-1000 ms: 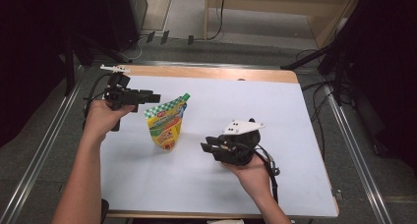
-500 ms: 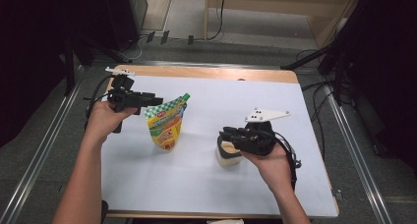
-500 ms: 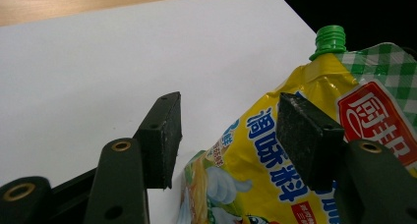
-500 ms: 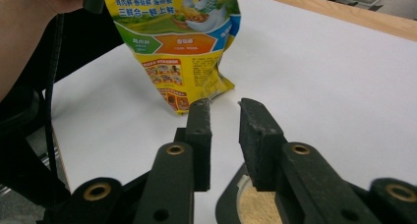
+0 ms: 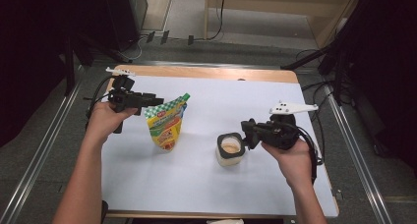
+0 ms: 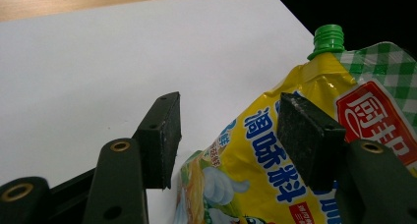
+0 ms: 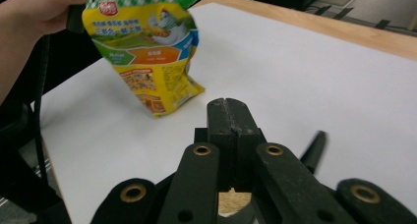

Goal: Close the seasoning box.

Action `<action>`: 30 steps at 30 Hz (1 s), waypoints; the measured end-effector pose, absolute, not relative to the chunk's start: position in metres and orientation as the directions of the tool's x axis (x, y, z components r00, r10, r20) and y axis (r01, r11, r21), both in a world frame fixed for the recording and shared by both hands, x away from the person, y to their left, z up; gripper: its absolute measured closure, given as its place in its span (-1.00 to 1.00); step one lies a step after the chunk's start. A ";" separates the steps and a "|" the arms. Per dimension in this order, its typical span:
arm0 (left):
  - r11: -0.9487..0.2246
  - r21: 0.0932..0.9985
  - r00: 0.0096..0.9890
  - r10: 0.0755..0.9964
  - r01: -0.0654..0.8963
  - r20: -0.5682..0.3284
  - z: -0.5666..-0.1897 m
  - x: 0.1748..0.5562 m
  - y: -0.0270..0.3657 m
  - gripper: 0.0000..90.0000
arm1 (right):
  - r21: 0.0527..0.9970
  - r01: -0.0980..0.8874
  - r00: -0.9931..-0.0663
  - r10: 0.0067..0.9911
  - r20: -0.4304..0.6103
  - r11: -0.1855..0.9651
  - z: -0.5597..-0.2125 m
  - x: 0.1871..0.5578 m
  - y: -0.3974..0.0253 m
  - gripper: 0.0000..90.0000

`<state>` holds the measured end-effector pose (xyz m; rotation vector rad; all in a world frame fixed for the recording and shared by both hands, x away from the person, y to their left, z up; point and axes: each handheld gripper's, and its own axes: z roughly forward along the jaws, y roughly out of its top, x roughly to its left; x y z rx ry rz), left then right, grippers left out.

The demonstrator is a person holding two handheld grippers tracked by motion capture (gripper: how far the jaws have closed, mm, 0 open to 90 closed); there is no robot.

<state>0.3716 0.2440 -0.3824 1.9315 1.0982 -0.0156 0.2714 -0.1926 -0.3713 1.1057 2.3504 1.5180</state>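
I see a counter (image 5: 275, 76) with a wooden far edge, covered by a white sheet (image 5: 206, 184), set on a grey floor with metal rails to either side and cables at the upper middle of the high view; the room beyond is dark.

In that view the yellow pouch (image 5: 166, 123) with a green cap stands left of centre, leaning a little. My left gripper (image 5: 153, 101) is at its checked top edge. Right of centre sits a small open cup (image 5: 230, 149) holding something beige, and my right gripper (image 5: 250, 133) is at its right rim.

The left gripper view adds what the high view cannot: the jaws stand apart, the pouch (image 6: 295, 150) between and behind them (whether the pads touch it, I cannot tell), the green cap (image 6: 328, 38) at upper right.

The right gripper view shows those jaws pressed together, a sliver of the cup (image 7: 231, 202) below them, and the pouch (image 7: 147, 57) at upper left beside the person's hand (image 7: 39, 10).
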 end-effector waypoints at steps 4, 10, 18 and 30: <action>-0.218 0.683 0.609 0.683 0.697 -0.404 -0.383 0.372 0.243 -0.04 | 0.835 0.506 -0.708 0.657 0.260 0.216 -0.366 0.271 -0.205 1.00; -0.221 0.680 0.608 0.683 0.699 -0.404 -0.384 0.372 0.242 -0.04 | 0.835 0.511 -0.686 0.683 0.253 0.204 -0.363 0.273 -0.218 1.00; -0.221 0.679 0.607 0.685 0.700 -0.403 -0.385 0.372 0.242 -0.05 | 0.824 0.540 -0.632 0.730 0.260 0.174 -0.376 0.282 -0.238 1.00; -0.211 0.682 0.603 0.687 0.700 -0.406 -0.385 0.372 0.245 -0.06 | 0.772 0.608 -0.608 0.735 0.301 0.186 -0.416 0.297 -0.233 1.00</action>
